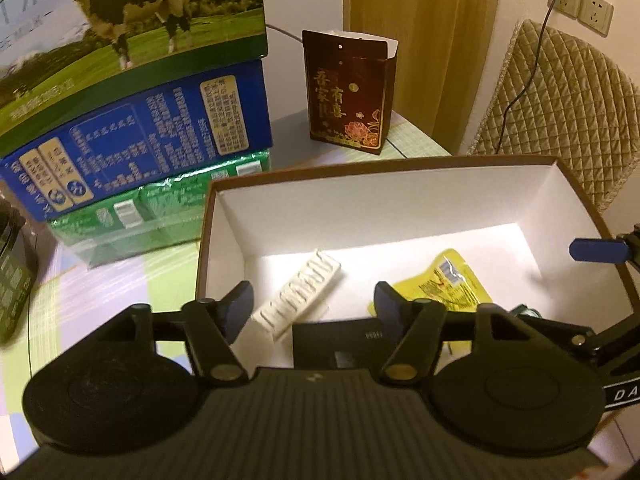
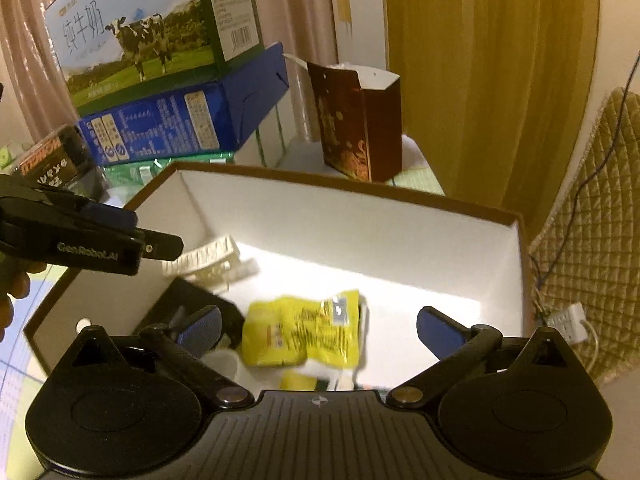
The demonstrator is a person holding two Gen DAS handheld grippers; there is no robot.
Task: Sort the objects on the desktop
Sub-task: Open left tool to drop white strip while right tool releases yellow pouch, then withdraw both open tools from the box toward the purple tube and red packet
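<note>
Fingers of the left gripper [image 1: 314, 304] stand apart over the near end of the open cardboard box [image 1: 360, 166], gripping nothing. Just beyond and between them a white ridged strip [image 1: 298, 294] lies slanted on the box floor. Past the right finger lies a yellow packet [image 1: 444, 286], and a flat black item [image 1: 340, 342] lies below the gap; whether either finger touches these cannot be told.

The right gripper [image 2: 318, 326] is spread wide above the same box, empty. The yellow packet [image 2: 304, 332] lies on the box floor between its fingers, clear of both pads. The white strip [image 2: 208, 258] lies beyond its left finger, under the tip of the left gripper [image 2: 120, 236].

Behind the box stand a dark red paper bag [image 1: 346, 92] and stacked milk cartons [image 1: 132, 92].
</note>
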